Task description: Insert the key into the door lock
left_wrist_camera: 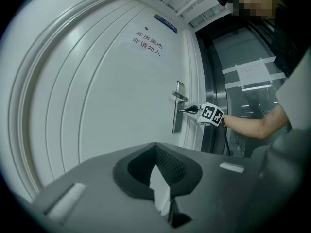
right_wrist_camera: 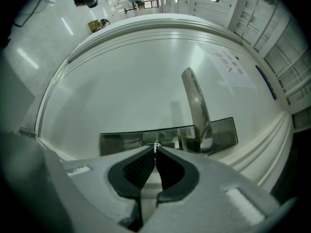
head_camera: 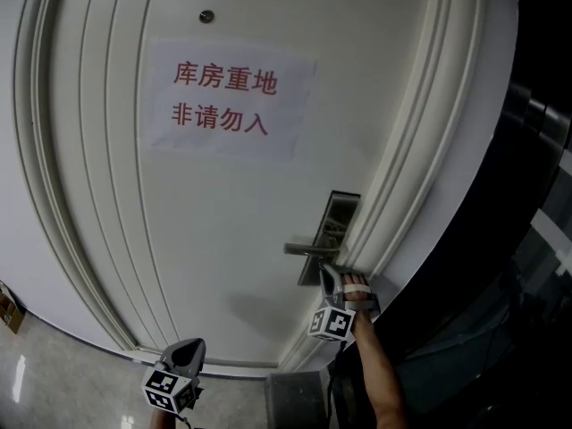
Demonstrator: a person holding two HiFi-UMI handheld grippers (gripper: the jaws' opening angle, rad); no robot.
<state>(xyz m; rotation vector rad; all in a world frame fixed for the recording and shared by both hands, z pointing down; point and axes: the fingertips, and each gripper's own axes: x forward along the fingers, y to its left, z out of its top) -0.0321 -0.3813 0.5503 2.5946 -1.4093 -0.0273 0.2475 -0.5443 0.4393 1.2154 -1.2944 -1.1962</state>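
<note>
A white door [head_camera: 223, 231] carries a dark metal lock plate [head_camera: 340, 206] with a lever handle [head_camera: 308, 250]. My right gripper [head_camera: 327, 273] is level at the lower end of the plate, below the handle. In the right gripper view it [right_wrist_camera: 155, 149] is shut on a small silver key [right_wrist_camera: 155, 145], whose tip meets the lock plate [right_wrist_camera: 121, 142]. How deep the key sits is hidden. The handle [right_wrist_camera: 195, 101] stands just to the right. My left gripper [head_camera: 189, 351] hangs low and left, away from the lock, its jaws [left_wrist_camera: 155, 147] shut with nothing in them.
A paper sign [head_camera: 228, 96] with red characters is stuck high on the door. The moulded door frame [head_camera: 420, 150] runs along the right of the lock, with dark glass panels [head_camera: 536, 239] beyond. A cardboard box [head_camera: 9, 311] sits on the tiled floor at far left.
</note>
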